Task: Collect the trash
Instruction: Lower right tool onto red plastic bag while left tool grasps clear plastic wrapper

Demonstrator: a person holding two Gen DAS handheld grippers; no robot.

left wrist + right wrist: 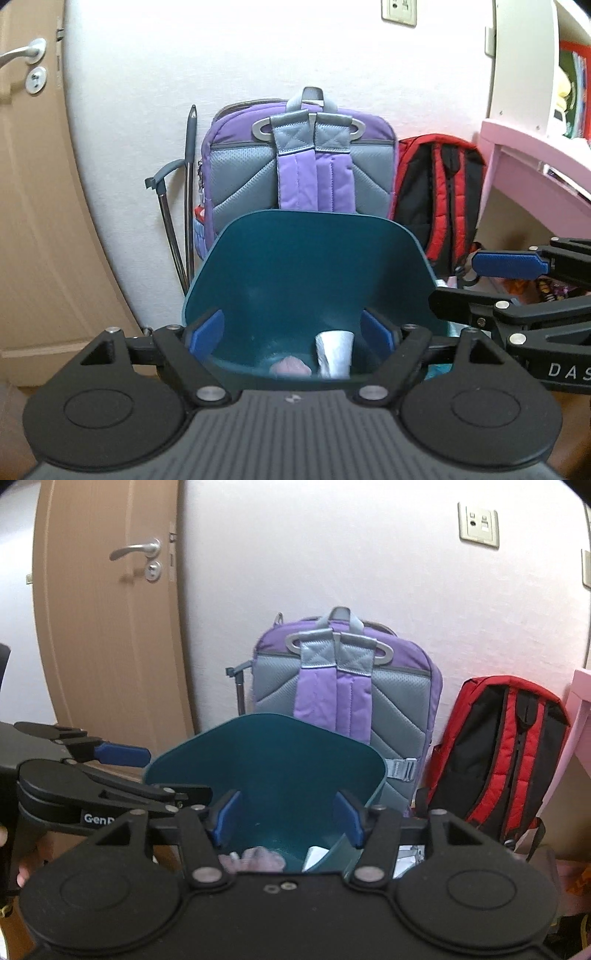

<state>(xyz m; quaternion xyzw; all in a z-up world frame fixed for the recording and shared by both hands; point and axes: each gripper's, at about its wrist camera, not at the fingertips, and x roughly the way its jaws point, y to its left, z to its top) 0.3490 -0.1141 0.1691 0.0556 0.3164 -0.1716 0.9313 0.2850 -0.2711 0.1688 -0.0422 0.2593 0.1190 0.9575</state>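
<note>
We hold both grippers over the teal bin (pixel 306 280), which stands against the purple backpack (pixel 299 162) at twelve o'clock. Our left gripper (pixel 291 328) has its jaws apart and empty; so does our right gripper (pixel 288 819). The trash already lies below the jaws, at six o'clock inside the bin: a white crumpled piece (pixel 334 352) standing roughly upright and a pinkish wad (pixel 290 367) beside it. We judge the left gripper nearer.

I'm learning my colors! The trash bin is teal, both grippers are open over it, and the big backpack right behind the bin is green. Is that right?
Almost. The backpack right behind the teal bin is purple and grey, not green; the left wrist view shows it clearly. The left gripper and right gripper are open, as you said.
</note>
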